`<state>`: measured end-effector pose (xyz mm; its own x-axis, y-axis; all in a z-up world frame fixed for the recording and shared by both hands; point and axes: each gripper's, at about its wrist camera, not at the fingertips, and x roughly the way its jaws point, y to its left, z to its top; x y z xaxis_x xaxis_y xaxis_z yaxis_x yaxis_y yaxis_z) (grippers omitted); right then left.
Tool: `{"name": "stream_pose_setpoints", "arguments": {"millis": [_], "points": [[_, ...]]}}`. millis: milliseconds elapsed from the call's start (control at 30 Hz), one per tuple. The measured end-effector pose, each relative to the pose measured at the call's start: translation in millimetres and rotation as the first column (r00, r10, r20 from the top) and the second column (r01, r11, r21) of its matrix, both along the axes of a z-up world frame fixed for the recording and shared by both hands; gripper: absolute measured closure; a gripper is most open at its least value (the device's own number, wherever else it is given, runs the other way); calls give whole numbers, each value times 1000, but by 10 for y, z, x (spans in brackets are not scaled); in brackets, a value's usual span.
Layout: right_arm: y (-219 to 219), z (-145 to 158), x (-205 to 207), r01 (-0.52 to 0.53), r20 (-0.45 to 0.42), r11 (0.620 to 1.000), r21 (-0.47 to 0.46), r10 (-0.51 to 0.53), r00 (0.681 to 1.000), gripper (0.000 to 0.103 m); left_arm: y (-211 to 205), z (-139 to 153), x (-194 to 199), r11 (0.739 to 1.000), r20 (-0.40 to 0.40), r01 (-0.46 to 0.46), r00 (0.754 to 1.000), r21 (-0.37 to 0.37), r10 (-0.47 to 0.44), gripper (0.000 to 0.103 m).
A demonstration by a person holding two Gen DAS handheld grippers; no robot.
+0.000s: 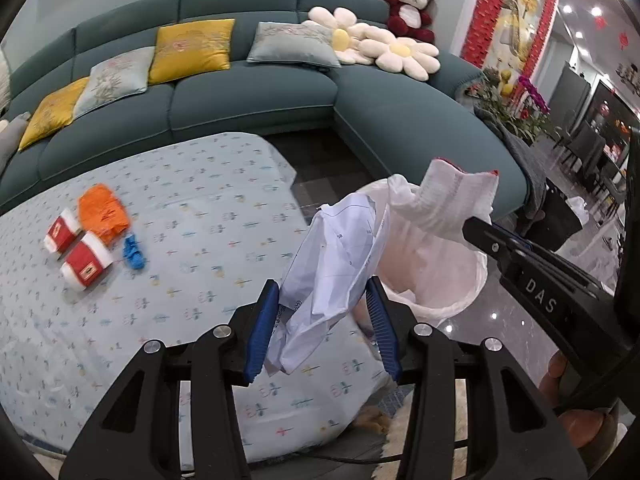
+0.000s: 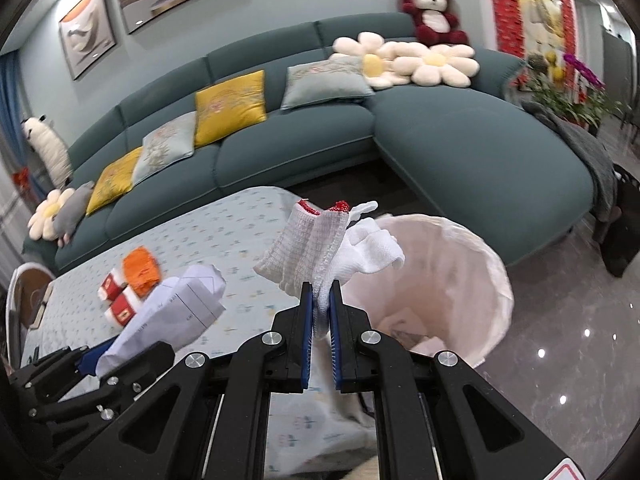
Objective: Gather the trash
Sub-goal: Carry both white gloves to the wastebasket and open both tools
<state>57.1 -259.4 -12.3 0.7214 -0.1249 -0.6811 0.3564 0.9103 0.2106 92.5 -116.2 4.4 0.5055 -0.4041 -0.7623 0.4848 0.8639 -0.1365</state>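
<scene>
Held paper [image 1: 332, 264] pinched in left gripper [image 1: 326, 320], glove [image 2: 316, 248] pinched in right gripper [image 2: 322, 312], past bench [image 1: 160, 300] corner, likely for dropping into bin [image 2: 480, 264].

The surface [image 1: 192, 184] wears a pale blue cloth sprinkled with small printed motifs, its near edge draping over the side. Toward its nine o'clock side sits a small cluster: a crumpled orange wrapper [image 1: 103, 213], two red-and-white packets [image 1: 76, 250] just beside it at its seven o'clock, and a scrap of blue plastic [image 1: 133, 253] at its five o'clock. Beyond the cloth's three o'clock edge, a white-lined bin [image 1: 476, 280] stands on the glossy grey floor [image 1: 504, 332].
</scene>
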Motion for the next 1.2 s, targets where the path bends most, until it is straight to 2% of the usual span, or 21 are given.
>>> {"name": "stream_pose_setpoints", "arguments": {"millis": [767,1200], "points": [[-800,-455,-124,145,-68,988,47,-141,988,95,-1110,-335,212,989,-75,144,987,19,-142,58],[-964,-513,-40,161,-73,986,46,-157,985,95,-1343,-332,347,991,-65,135,989,-23,-136,43]]}}
